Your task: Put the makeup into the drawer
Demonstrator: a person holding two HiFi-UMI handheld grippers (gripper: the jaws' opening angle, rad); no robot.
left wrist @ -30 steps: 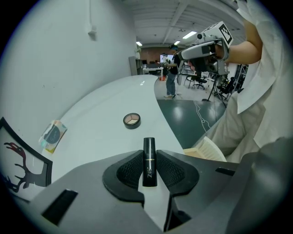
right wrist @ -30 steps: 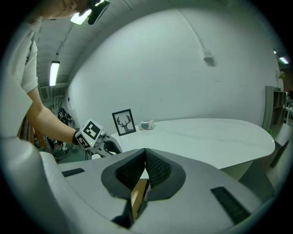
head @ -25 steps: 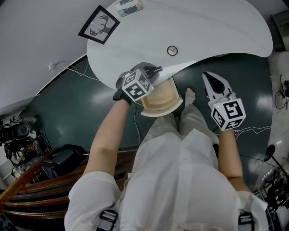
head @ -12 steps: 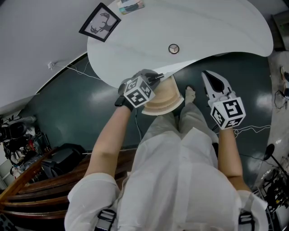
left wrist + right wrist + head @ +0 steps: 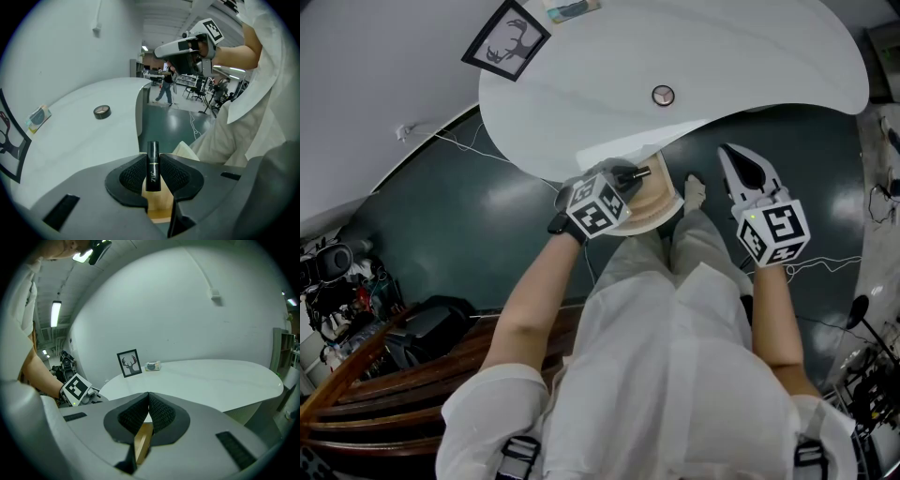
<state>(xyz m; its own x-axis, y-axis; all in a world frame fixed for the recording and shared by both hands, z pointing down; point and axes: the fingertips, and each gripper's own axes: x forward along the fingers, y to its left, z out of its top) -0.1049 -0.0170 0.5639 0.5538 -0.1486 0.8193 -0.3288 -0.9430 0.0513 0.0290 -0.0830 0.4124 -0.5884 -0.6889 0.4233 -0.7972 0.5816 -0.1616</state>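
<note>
Left tongs (image 5: 153,164) clamp makeup tube (image 5: 153,152); right tongs (image 5: 148,403) together. Tube may pivot, missing drawer (image 5: 158,207) at 6 o'clock.

Lipstick (image 5: 153,168): slim black tube, clamped across its middle by the left gripper (image 5: 153,157), standing up between the jaws, just off the white table (image 5: 750,66) edge. Drawer (image 5: 656,204): pale wood, pulled open beneath that edge, directly under the tube. Round compact (image 5: 663,95): flat on the tabletop.
</note>
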